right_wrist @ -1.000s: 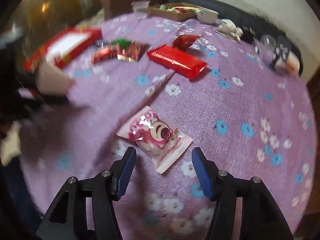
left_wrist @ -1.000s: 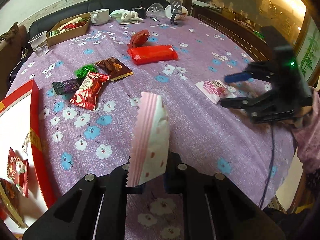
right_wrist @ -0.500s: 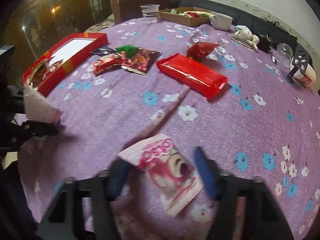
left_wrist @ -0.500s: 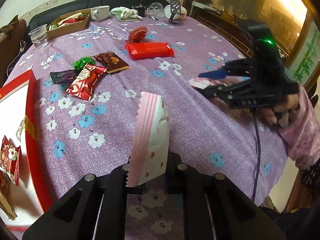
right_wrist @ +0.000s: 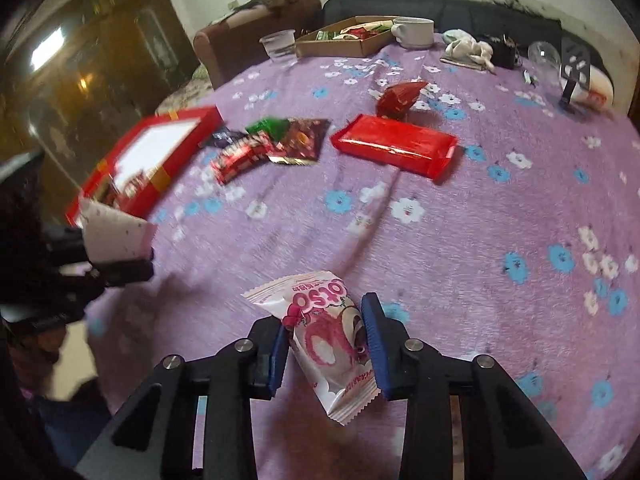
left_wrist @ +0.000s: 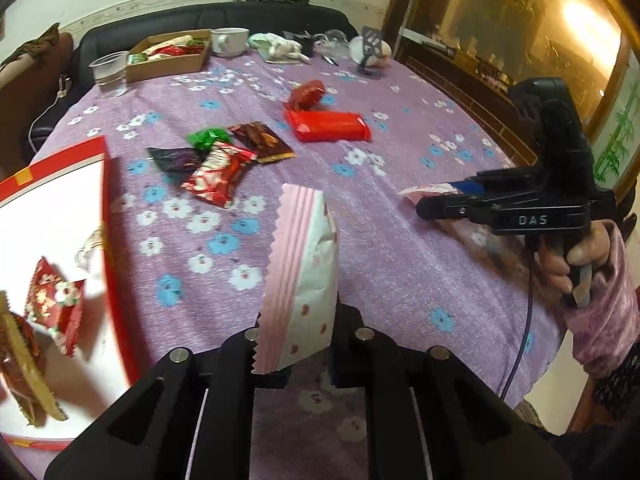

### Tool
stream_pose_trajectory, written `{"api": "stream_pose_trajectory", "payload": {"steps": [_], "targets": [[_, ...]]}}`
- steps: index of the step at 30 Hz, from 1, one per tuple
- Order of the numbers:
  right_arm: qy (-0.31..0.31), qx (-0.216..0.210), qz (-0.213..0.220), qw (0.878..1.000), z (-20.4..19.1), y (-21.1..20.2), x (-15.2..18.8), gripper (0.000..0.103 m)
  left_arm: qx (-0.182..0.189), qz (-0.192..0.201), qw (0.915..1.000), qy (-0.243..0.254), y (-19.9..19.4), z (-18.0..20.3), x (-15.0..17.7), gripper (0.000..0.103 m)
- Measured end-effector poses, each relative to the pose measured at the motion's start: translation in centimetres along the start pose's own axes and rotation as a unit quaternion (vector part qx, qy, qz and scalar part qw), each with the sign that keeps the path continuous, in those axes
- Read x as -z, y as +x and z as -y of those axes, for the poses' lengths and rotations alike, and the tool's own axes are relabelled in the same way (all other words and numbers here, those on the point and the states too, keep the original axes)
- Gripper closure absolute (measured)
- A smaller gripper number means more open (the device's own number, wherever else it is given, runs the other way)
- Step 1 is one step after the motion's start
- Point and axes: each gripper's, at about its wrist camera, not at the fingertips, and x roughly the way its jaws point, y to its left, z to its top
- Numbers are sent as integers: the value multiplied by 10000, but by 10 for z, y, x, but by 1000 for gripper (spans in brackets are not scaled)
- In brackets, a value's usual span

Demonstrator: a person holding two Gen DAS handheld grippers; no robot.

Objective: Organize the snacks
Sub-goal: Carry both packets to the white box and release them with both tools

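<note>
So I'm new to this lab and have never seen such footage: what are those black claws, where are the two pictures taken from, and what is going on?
No robot here: a person holds a two-finger gripper in each hand, and a fisheye camera on each one looks forward along its fingers.

The left camera shows the left gripper, shut on a pink-and-white packet held upright. Across the picture you see the person's hand holding the right gripper.

The right camera shows that gripper's blue pads closing on a pink bear-print packet, which sits between them.

On the purple flowered tablecloth lie a long red packet, a group of small wrappers and a red-rimmed box holding a few snacks. A cardboard tray, a mug and a plastic cup stand at the far edge.
</note>
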Motion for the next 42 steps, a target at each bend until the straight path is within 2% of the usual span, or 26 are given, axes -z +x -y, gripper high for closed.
{"api": "stream_pose_trajectory", "payload": {"steps": [7, 15, 22, 24, 31, 38, 39, 41, 42], "targets": [[149, -752, 113, 9970, -36, 5, -22, 68, -162, 235, 9991, -328, -22, -32, 6, 93], [23, -1433, 246, 9894, -98, 26, -58, 69, -404, 506, 9952, -729, -48, -73, 15, 93], [-22, -2045, 272, 9785, -156, 56, -84, 69, -895, 713, 9872, -1109, -75, -116, 25, 93], [4, -2162, 211, 9761, -171, 67, -90, 69, -935, 785, 9849, -1227, -82, -127, 27, 93], [16, -2397, -16, 9708, -219, 106, -98, 68, -1497, 885, 9763, -1285, -98, -149, 28, 93], [146, -2442, 27, 9696, -238, 126, -107, 65, -1893, 879, 9689, -1329, -101, -162, 27, 91], [181, -2471, 40, 9688, -236, 126, -107, 65, -1948, 875, 9677, -1341, -101, -163, 27, 86], [255, -2464, 111, 9688, -228, 123, -108, 64, -2138, 863, 9634, -1367, -100, -164, 28, 68], [311, -2471, 174, 9683, -223, 120, -107, 62, -2269, 885, 9602, -1367, -101, -164, 28, 52]]}}
